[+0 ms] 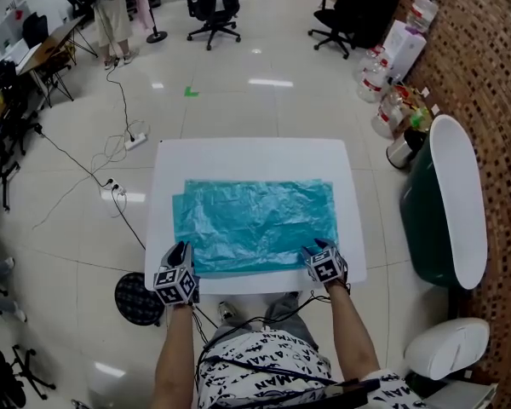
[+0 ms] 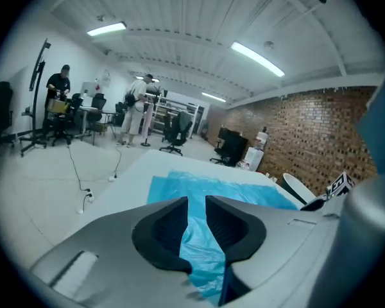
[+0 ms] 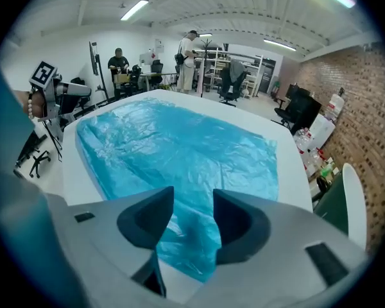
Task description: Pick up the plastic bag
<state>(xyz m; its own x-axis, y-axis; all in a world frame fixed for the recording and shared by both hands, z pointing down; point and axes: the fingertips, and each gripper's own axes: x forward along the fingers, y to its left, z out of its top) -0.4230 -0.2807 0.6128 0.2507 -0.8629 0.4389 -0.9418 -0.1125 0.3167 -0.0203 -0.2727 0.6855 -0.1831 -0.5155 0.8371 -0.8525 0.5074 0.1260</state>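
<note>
A light blue plastic bag [image 1: 260,224] lies spread flat on the white table [image 1: 247,156]. My left gripper [image 1: 182,252] is at the bag's near left corner. In the left gripper view its jaws [image 2: 196,201] stand close together, and a crumpled strip of the bag [image 2: 202,236] fills the narrow gap from pad to pad. My right gripper [image 1: 313,250] is at the near right corner. In the right gripper view it [image 3: 193,194] stands wide open over the bag [image 3: 179,146], whose corner lies under and between the fingers without touching them.
A dark green stand with a white oval top [image 1: 451,203] is close to the table's right side. A black round stool [image 1: 139,298] sits by the near left corner. Cables and a power strip [image 1: 134,141] lie on the floor to the left. Office chairs [image 1: 213,11] and a person [image 1: 112,15] are far behind.
</note>
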